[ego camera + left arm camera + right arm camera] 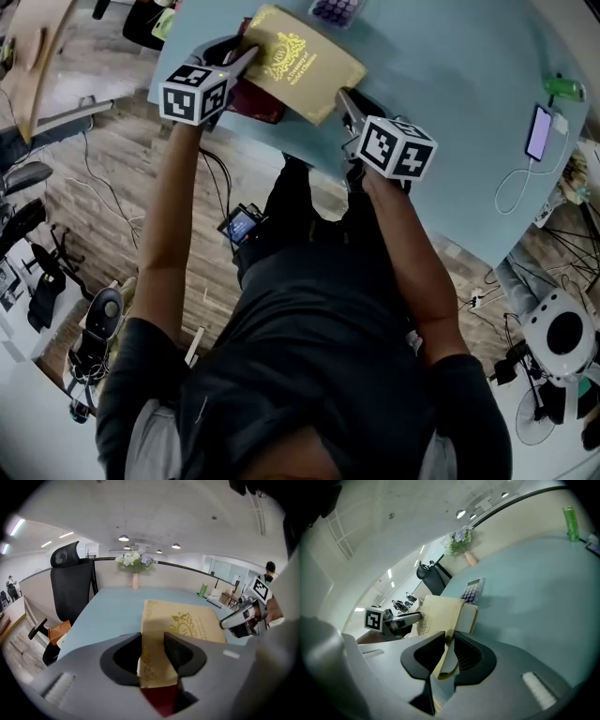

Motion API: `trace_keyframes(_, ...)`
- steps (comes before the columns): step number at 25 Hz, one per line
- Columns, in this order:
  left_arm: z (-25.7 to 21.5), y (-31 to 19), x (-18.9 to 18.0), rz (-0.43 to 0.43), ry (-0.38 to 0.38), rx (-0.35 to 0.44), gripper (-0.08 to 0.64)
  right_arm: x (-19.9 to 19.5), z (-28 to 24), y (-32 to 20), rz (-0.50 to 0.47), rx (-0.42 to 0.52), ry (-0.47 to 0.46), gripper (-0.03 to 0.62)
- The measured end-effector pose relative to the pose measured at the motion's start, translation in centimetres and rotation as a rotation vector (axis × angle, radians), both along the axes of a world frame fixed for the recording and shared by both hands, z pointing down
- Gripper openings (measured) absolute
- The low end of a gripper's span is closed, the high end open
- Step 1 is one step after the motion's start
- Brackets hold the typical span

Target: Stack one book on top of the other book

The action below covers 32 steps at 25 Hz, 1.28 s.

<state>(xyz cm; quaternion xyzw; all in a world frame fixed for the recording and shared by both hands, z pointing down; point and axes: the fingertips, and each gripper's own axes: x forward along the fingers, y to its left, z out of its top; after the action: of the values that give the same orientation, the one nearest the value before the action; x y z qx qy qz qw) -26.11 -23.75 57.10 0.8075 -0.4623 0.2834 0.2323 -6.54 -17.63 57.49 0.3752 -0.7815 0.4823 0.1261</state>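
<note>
While left tool [152, 645] and right tool [449, 645] each pinch gold book [302, 62] (crest lettering unreadable), dark red book [255, 102] underneath

**Wearer.** Black short-sleeved T-shirt [309, 375], the sleeves ending above the elbows. Dark trousers [292, 202] lie at 12 o'clock of it.

**Left gripper [242, 58] [152, 641] and right gripper [345, 97] [449, 644].** Each has a matte grey moulded housing with two black jaws that widen into rounded shoulders. One jaw of the right gripper has a ribbed inner face.

**Markings.**
- White left marker cube [195, 92] and white right marker cube [398, 147], both printed with black squares.
- A pale ribbed rectangular patch on each housing: at 8 o'clock in the left gripper view [60, 688], at 5 o'clock in the right gripper view [539, 688].
</note>
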Motion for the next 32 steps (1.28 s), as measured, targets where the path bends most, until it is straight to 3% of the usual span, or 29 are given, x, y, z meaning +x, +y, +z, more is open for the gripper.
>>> trace_keyframes(6,0.7,-0.6,-2.3,0.053,0.016,-0.015,0.196,-2.8,-0.1,0.8,0.031,-0.008,0.022,0.063)
trace_keyframes(15,2.3,-2.4,-2.5,0.156,0.018,-0.009,0.196,-5.0,0.6,2.6,0.067,-0.062,0.030,0.064)
trace_keyframes(26,1.9,-3.9,-2.8,0.243,0.005,0.065,0.167,-10.4,0.6,6.5,-0.017,-0.101,0.033,0.064)
trace_keyframes(29,0.6,-3.5,-3.5,0.255,0.006,0.096,0.174,-9.7,0.1,7.0,-0.042,-0.074,0.066,0.067)
trace_keyframes(32,-1.1,-2.4,-5.5,0.187,0.018,0.130,0.176,-6.7,-1.0,6.1,-0.012,-0.010,0.139,0.067)
